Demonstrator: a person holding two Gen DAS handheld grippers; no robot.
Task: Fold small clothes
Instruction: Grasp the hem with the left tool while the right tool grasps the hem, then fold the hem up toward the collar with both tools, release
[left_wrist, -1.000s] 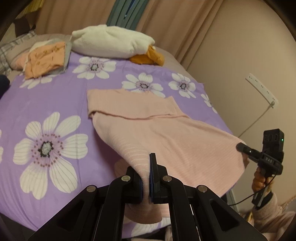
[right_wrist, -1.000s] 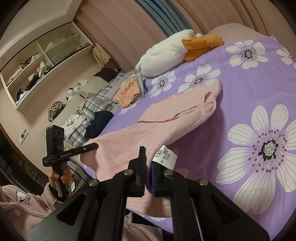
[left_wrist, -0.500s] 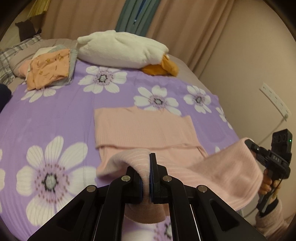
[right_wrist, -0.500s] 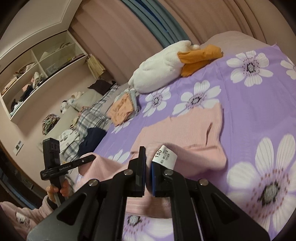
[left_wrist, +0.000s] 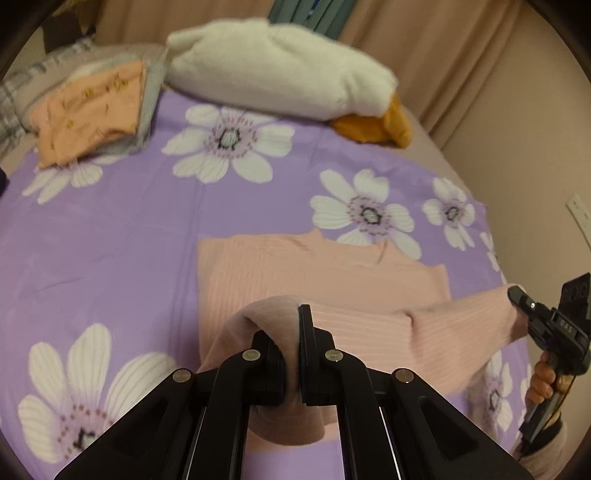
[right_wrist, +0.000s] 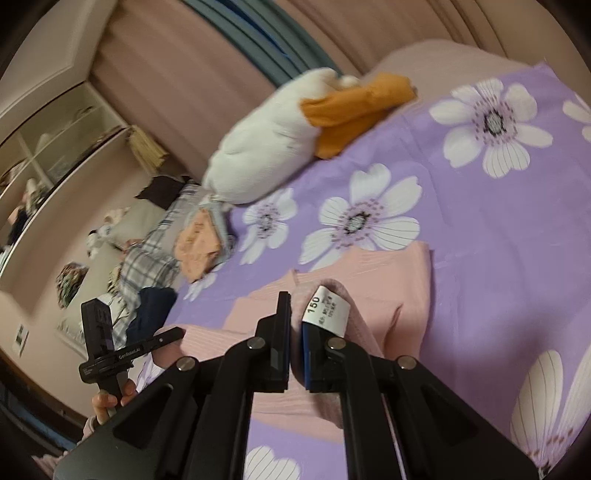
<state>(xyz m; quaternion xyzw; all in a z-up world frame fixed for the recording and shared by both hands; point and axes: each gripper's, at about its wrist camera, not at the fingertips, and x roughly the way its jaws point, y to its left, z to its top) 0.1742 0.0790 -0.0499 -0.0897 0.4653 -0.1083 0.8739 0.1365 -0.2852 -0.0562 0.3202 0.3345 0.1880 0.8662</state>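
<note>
A pink ribbed garment (left_wrist: 295, 266) lies on the purple flowered sheet (left_wrist: 110, 236), its far part flat and its near edge lifted and doubled over it. My left gripper (left_wrist: 291, 332) is shut on the left end of the lifted edge. My right gripper (right_wrist: 295, 328) is shut on the other end, beside a white size label (right_wrist: 327, 308). In the left wrist view the right gripper (left_wrist: 517, 295) shows at the right, pinching the cloth. In the right wrist view the left gripper (right_wrist: 173, 334) shows at the left, a hand (right_wrist: 107, 402) on its handle.
A white plush goose (left_wrist: 277, 70) with an orange beak lies at the bed's far end. Beside it sits a stack of folded orange clothes (left_wrist: 88, 110). A wall with a socket (left_wrist: 580, 214) runs along the right. Plaid and dark clothes (right_wrist: 151, 306) lie off the bed's left side, below shelves (right_wrist: 37, 147).
Both grippers have carried the garment's near edge forward over the bed. The hanging lower half now folds over the flat upper part. The goose and folded stack look closer.
</note>
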